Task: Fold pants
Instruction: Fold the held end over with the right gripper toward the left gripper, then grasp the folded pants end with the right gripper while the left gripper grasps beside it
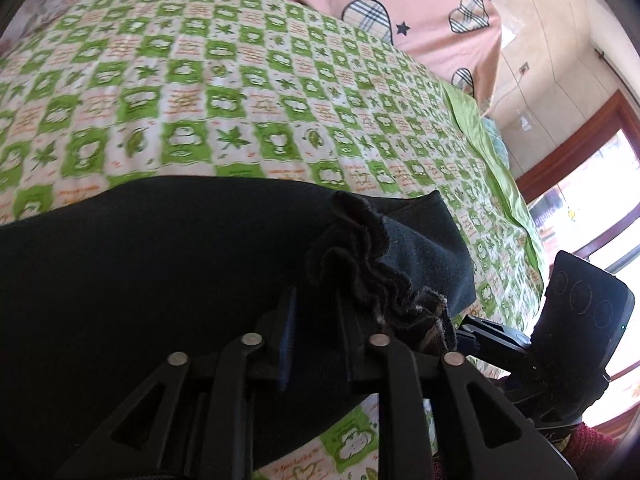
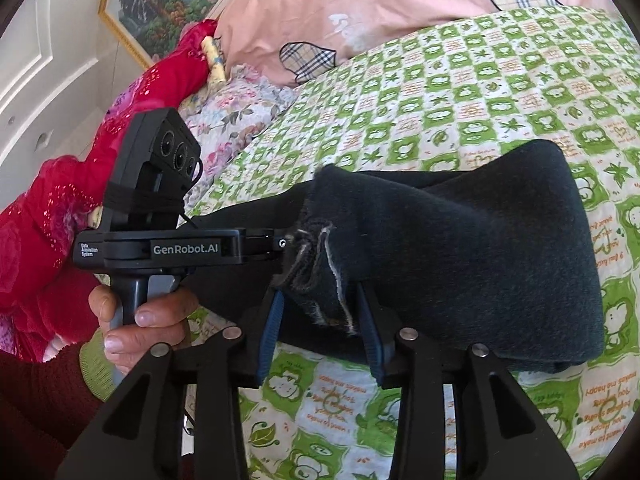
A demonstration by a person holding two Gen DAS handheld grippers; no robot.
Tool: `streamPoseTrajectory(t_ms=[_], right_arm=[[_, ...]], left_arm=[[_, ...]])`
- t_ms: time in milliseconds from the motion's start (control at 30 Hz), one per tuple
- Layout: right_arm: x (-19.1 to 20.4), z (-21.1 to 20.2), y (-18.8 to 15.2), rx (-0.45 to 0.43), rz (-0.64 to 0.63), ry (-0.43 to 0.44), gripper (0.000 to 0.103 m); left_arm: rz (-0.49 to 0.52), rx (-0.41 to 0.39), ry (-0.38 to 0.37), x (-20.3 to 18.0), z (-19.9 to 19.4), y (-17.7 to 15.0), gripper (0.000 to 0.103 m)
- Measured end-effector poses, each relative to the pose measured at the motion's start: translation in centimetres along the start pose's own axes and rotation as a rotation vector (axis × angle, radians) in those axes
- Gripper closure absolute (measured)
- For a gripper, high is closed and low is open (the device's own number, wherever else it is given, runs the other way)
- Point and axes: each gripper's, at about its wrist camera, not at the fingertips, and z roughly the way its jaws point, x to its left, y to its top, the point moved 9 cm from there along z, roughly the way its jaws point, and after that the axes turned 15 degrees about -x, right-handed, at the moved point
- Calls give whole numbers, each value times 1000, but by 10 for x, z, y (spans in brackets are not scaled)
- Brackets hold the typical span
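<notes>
Green checked bedspread (image 1: 240, 92), pink quilt (image 2: 304, 8), framed painting (image 2: 160, 4).

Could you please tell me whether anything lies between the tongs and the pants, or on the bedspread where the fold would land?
Nothing visible does. Both the left tongs and right tongs already grip the dark pants, and the green patterned bedspread beyond shows no objects.
</notes>
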Motion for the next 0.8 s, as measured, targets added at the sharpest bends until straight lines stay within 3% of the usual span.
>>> streamPoseTrajectory(t_ms=[200,667,800], right_arm=[[19,2,-2,24,-14,61,61],[54,23,10,43,-60,129,61],[68,35,11,62,-89,154,61]], left_arm=[[-88,-67,71,29,-34,-5,57],[-325,-201,190,82,-108,-28,48],[-391,-235,236,99,-130,-36,37]])
